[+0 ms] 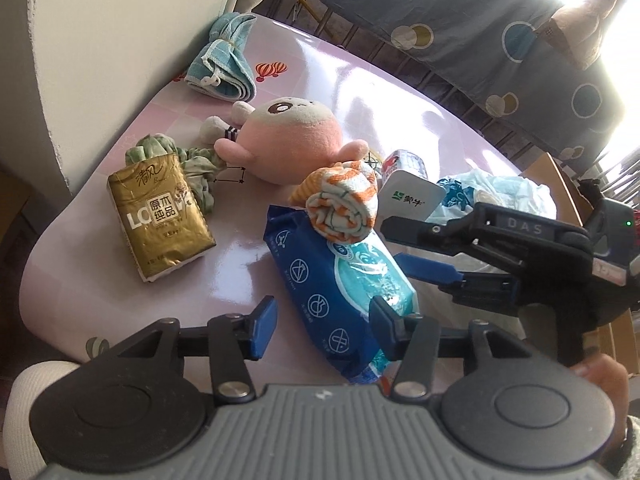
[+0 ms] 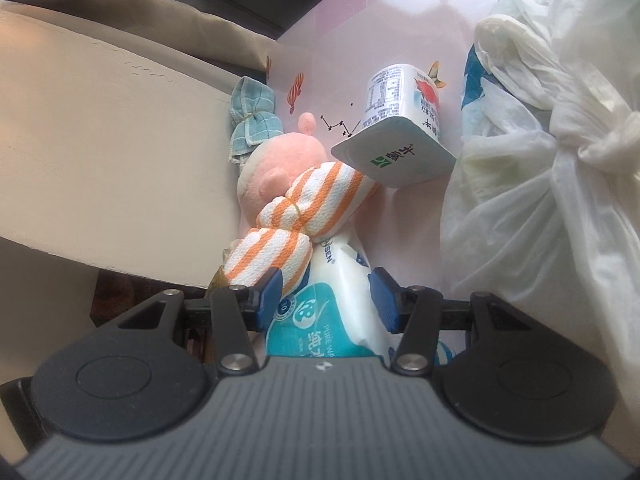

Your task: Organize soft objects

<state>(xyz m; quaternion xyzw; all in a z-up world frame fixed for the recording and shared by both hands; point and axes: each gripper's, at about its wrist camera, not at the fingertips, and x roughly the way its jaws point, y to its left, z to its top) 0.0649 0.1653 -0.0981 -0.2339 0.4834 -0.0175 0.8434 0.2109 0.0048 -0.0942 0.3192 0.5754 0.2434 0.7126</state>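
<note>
Blue plastic wet-wipes pack (image 1: 344,280) lies on pink bench (image 1: 240,248), striped orange-white rolled cloth (image 1: 344,204) on top. Pack soft, slippery film; take across narrow middle. Left hand-held gripper (image 1: 324,320) apart, astride pack end. Right hand-held gripper (image 2: 328,296) apart around pack, grip uncertain.

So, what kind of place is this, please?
Probably a home, perhaps by a sunny balcony: a glossy pink table with cartoon stickers holds a pink plush toy and a wet-wipes pack, and a dotted sheet hangs behind.
</note>
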